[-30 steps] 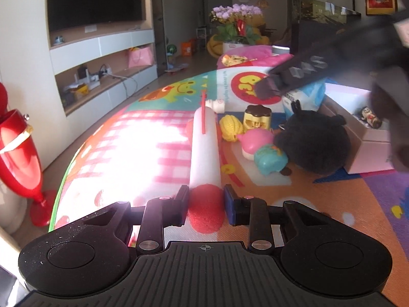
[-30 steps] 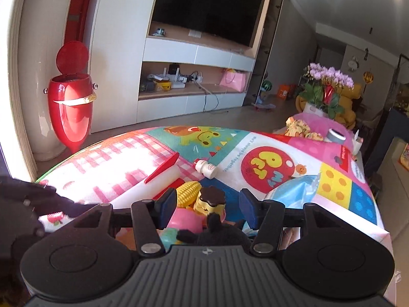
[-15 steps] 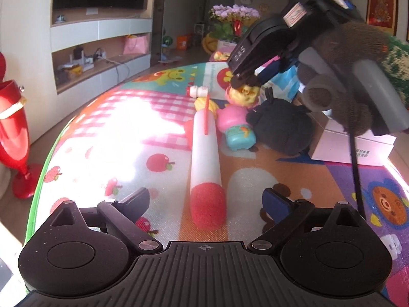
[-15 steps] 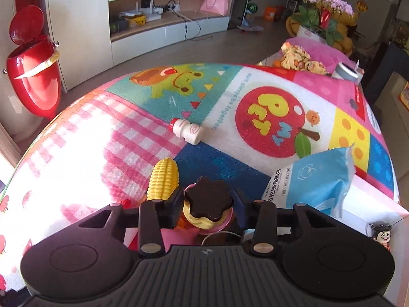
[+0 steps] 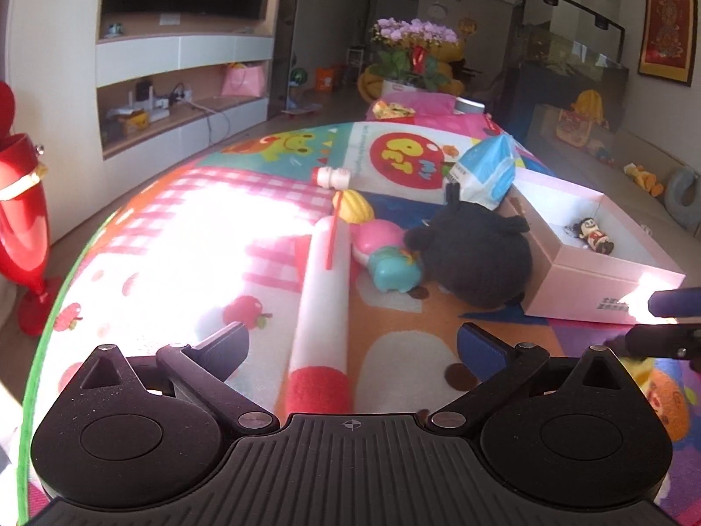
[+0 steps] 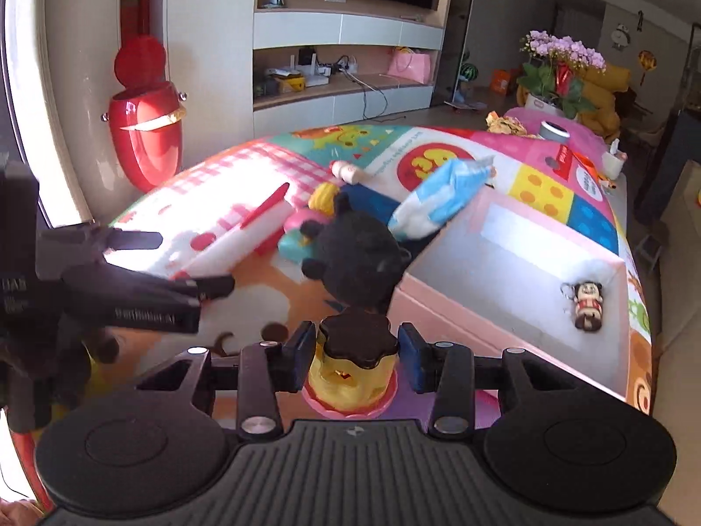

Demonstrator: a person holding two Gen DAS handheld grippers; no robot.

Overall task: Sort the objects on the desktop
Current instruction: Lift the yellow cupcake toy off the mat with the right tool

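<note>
My left gripper (image 5: 350, 337) has its jaws opening wide over the mat. The white roller (image 5: 326, 289) with a red end lies on the mat between the fingers, and neither pad touches it. My right gripper (image 6: 355, 344) is shut on the pudding toy (image 6: 350, 372), a yellow body with a brown top on a pink base. It holds the toy above the mat, just in front of the pink box (image 6: 460, 315). The left wrist view shows only the right gripper's (image 5: 657, 322) fingers, at the right edge. In the right wrist view the left gripper (image 6: 195, 261) is at the left.
A black plush (image 5: 477, 258), a teal toy (image 5: 392, 269), a pink toy (image 5: 377, 236), yellow corn (image 5: 352, 206), a small bottle (image 5: 333, 176) and a blue pack (image 5: 486, 171) cluster mid-mat. A small doll (image 6: 587, 307) lies in the box. A red bin (image 6: 146, 140) stands beyond the mat's left edge.
The left gripper let go of the roller's red end and opened wide. The right gripper shut on the pudding toy and carried it from the toy pile to the front of the pink box.
</note>
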